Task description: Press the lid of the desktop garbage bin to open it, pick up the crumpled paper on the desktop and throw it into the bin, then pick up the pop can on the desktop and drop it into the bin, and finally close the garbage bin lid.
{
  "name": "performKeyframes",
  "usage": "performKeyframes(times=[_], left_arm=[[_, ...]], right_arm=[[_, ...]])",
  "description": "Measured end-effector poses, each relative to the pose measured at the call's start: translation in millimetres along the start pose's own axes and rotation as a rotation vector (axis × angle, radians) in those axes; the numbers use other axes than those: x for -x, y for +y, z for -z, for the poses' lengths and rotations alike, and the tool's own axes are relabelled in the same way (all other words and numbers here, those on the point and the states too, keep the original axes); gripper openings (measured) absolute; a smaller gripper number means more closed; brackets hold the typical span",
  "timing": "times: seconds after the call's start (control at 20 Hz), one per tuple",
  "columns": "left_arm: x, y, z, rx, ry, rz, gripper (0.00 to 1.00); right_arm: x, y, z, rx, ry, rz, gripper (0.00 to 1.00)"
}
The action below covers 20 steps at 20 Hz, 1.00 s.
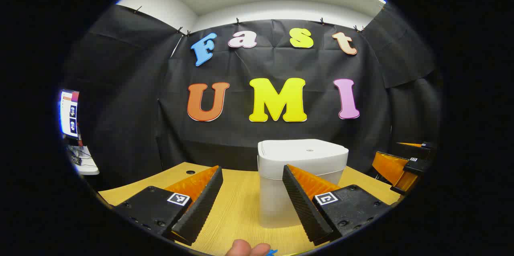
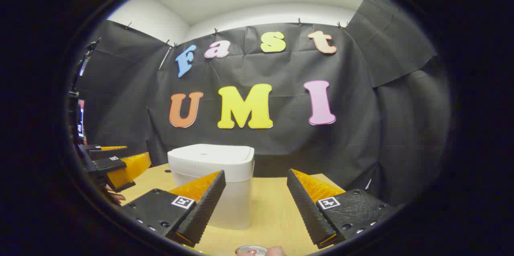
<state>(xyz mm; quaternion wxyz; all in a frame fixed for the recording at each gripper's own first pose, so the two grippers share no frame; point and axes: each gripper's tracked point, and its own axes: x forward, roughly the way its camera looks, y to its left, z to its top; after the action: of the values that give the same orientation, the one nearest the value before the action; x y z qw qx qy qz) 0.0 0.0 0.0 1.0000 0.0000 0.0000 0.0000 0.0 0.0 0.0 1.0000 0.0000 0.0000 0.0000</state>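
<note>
While the white garbage bin (image 1: 303, 179) stands on the wooden desktop (image 1: 237, 207) at lower centre of the left gripper view, its lid (image 1: 304, 150) sits flat and closed. The left gripper (image 1: 252, 175) hangs in front of it with fingers spread wide, holding nothing. At the right edge of that view the right gripper (image 1: 403, 165) shows. In the right gripper view the bin stands left of centre, and the right gripper's fingers are also wide apart and empty. The pop can's (image 2: 251, 250) top peeks at the bottom edge. The crumpled paper cannot be made out.
</note>
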Motion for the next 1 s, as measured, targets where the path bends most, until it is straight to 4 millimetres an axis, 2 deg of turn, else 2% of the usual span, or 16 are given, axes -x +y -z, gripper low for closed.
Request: performKeyframes(times=[0.2, 0.45, 0.55, 1.0], left_arm=[[2.1, 0.6, -1.3, -0.01, -0.005, -0.016, 0.96], [1.8, 0.4, 0.0, -0.013, -0.001, -0.022, 0.96], [2.6, -0.3, 1.1, -0.005, 0.003, -0.023, 0.96], [4.9, 0.9, -0.4, -0.004, -0.004, -0.023, 0.96]], right_arm=[[0.5, -6.4, 0.3, -0.015, 0.0, 0.01, 0.95], [0.0, -7.1, 2.4, -0.021, 0.001, 0.011, 0.97], [0.1, -7.9, 2.1, -0.02, 0.001, 0.016, 0.95], [2.4, -3.0, 3.4, -0.016, 0.005, 0.005, 0.95]])
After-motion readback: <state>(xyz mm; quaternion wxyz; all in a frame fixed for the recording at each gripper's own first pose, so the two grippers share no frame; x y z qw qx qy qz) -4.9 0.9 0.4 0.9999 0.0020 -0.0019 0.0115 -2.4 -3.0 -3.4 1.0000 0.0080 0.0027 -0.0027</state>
